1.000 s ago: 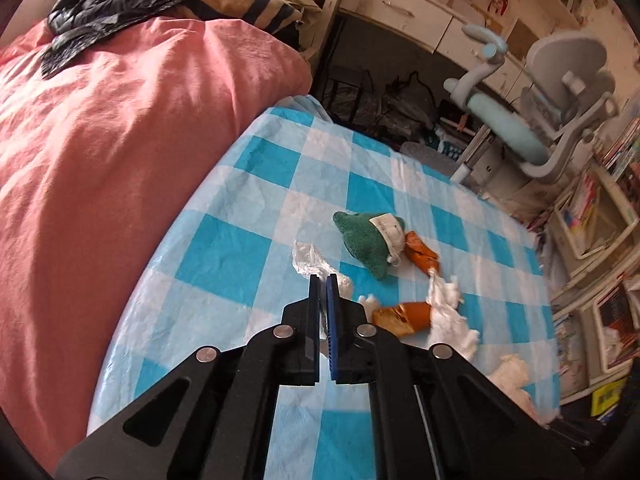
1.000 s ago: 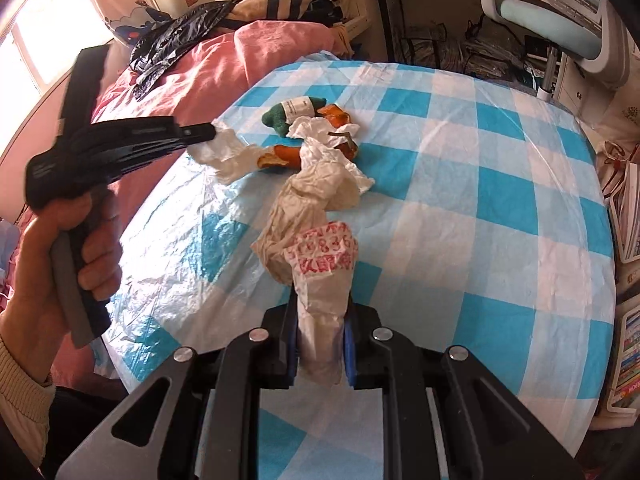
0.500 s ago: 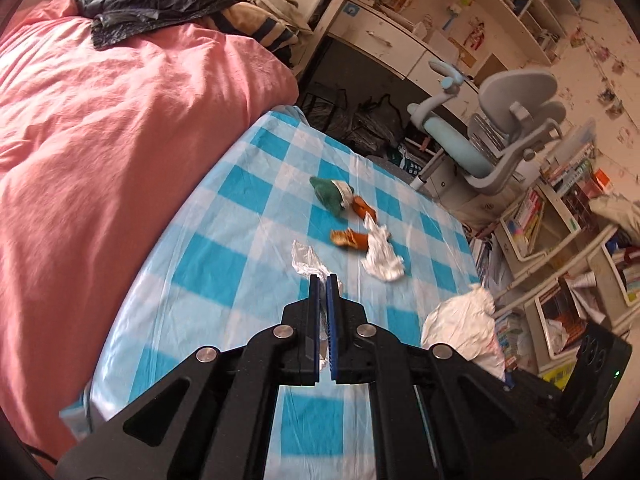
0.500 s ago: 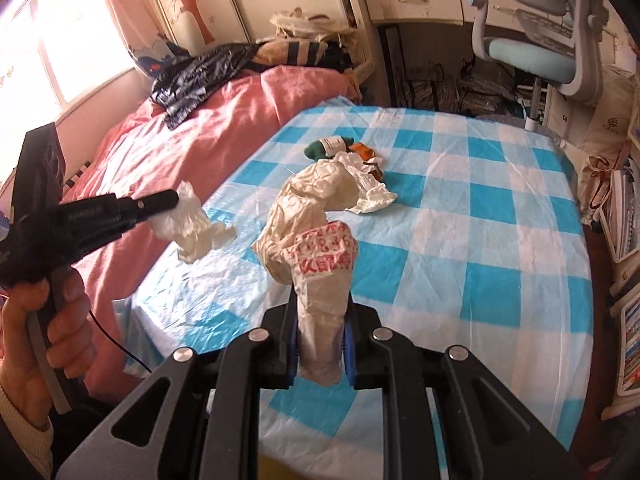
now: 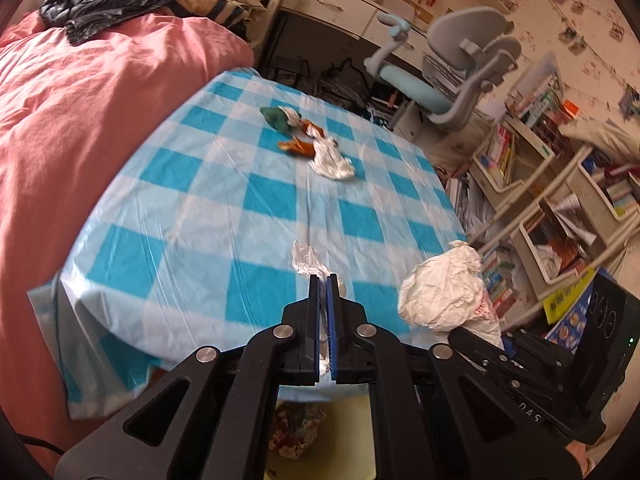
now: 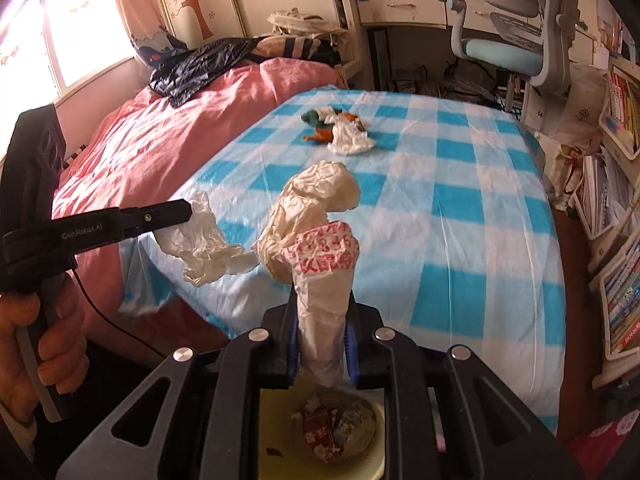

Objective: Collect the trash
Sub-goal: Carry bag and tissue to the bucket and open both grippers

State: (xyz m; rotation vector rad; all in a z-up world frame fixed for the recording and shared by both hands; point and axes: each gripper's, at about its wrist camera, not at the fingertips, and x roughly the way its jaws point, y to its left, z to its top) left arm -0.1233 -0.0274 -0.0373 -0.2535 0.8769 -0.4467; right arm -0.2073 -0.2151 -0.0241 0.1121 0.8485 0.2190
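My left gripper [image 5: 323, 278] is shut on a crumpled white tissue [image 5: 306, 260], held in the air past the near edge of the blue-checked table [image 5: 248, 208]; it also shows in the right wrist view [image 6: 202, 236]. My right gripper [image 6: 322, 312] is shut on a crumpled white plastic bag with red print [image 6: 320, 236], seen too in the left wrist view [image 5: 444, 292]. A bin [image 6: 356, 468] holding trash sits below both grippers. More trash lies far on the table: a green wad [image 5: 278, 118], orange scraps [image 5: 296, 146] and a white tissue [image 5: 330, 160].
A bed with a pink cover [image 5: 80, 112] runs along the table's left side. A grey and blue desk chair [image 5: 448, 80] stands beyond the table. Shelves of books [image 5: 560, 200] line the right side.
Both grippers have pulled back from the table with their loads and now hang past its near edge, above the bin. The trash pile on the table looks farther away.
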